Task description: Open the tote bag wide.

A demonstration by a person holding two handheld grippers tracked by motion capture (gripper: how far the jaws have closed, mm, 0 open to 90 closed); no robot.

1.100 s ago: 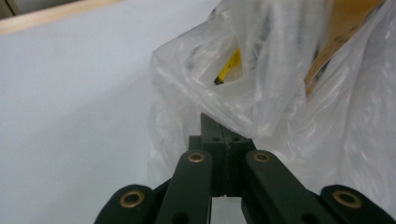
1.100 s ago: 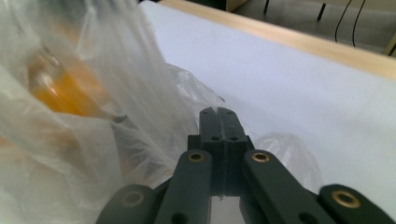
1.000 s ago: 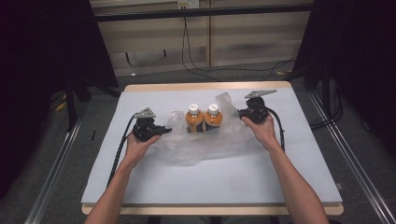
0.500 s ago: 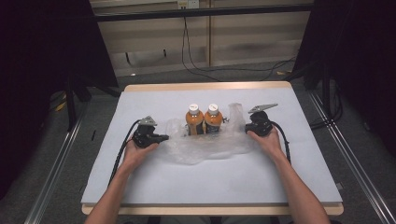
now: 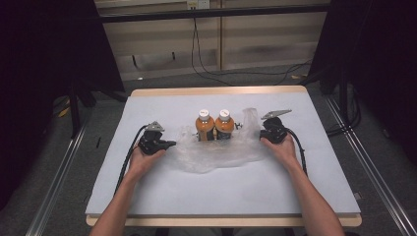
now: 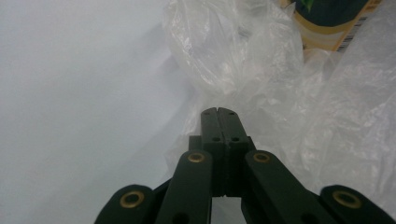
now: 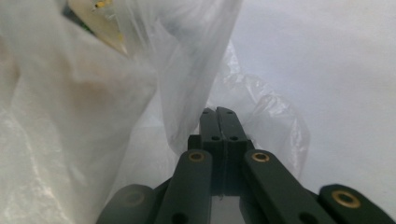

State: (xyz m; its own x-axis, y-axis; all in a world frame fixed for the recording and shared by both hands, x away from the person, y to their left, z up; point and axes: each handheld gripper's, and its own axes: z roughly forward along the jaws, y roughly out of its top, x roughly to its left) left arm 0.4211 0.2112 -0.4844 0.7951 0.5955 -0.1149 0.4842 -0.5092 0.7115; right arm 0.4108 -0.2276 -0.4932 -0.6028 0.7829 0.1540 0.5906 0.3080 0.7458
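Grippers, left (image 5: pixel 169 144) and right (image 5: pixel 261 132), each clenched on the clear plastic bag (image 5: pixel 216 155) edges.

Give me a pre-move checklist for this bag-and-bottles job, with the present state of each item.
1. Left gripper jaws closed: ok, tips pressed together at the plastic bag edge.
2. Right gripper jaws closed: ok.
3. Film actually pinched between either pair of pads: cannot tell.
4. Two bottles upright, side by side: ok.
5. Bottles fully inside the bag: cannot tell; the plastic bunches around their bases.
6. Bag and bottles well inside the table edges: ok.
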